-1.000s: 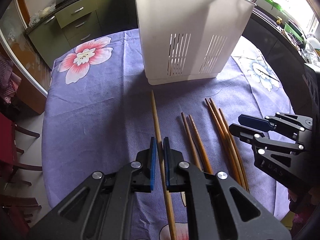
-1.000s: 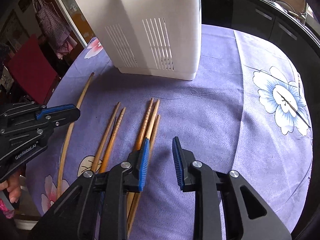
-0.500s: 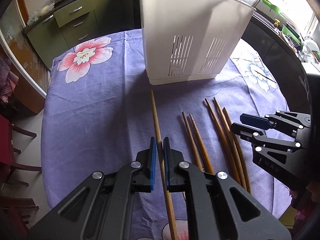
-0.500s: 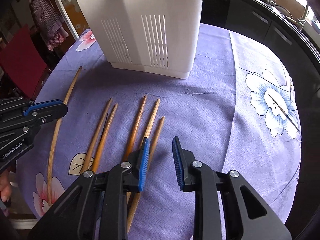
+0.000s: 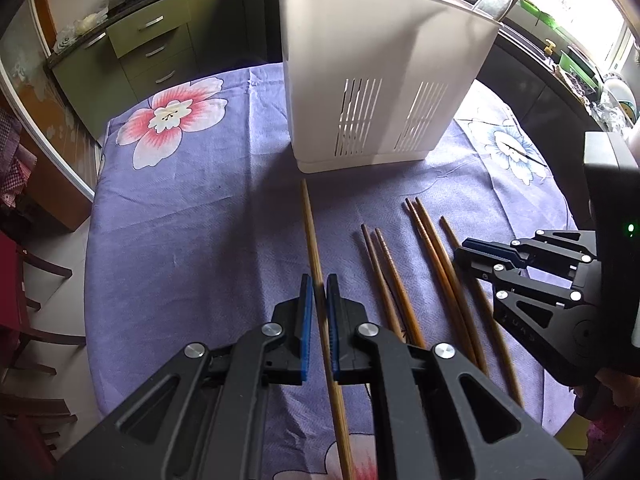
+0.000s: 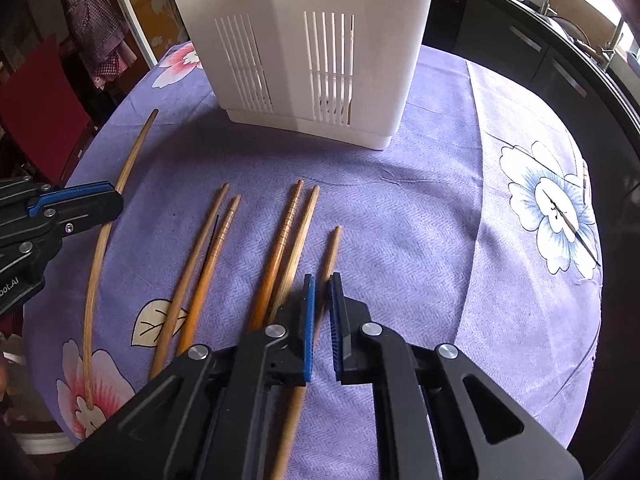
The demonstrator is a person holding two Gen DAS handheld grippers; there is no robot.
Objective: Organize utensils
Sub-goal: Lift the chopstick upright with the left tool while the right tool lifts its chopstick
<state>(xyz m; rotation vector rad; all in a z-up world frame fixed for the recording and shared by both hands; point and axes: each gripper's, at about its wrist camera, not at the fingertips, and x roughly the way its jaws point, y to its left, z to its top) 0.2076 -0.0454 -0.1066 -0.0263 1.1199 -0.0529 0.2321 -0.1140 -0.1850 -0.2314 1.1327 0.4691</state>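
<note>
1. Left wrist view: no readable writing. The white utensil holder (image 5: 384, 80) stands at 12 o'clock on the purple floral tabletop (image 5: 180, 240), with a spoon handle and a wooden stick rising above its rim. The left gripper (image 5: 319, 312) has its jaws clamped narrowly on the long chopstick (image 5: 312, 232). Five loose chopsticks (image 5: 432, 264) lie toward 3 o'clock; bare cloth lies toward 9 o'clock.

2. Right wrist view: "bot.AI" shows on the left gripper at 9 o'clock. The right gripper (image 6: 322, 312) has just closed its jaws on the rightmost chopstick (image 6: 330, 256). The tabletop edge curves past 3 o'clock.
</note>
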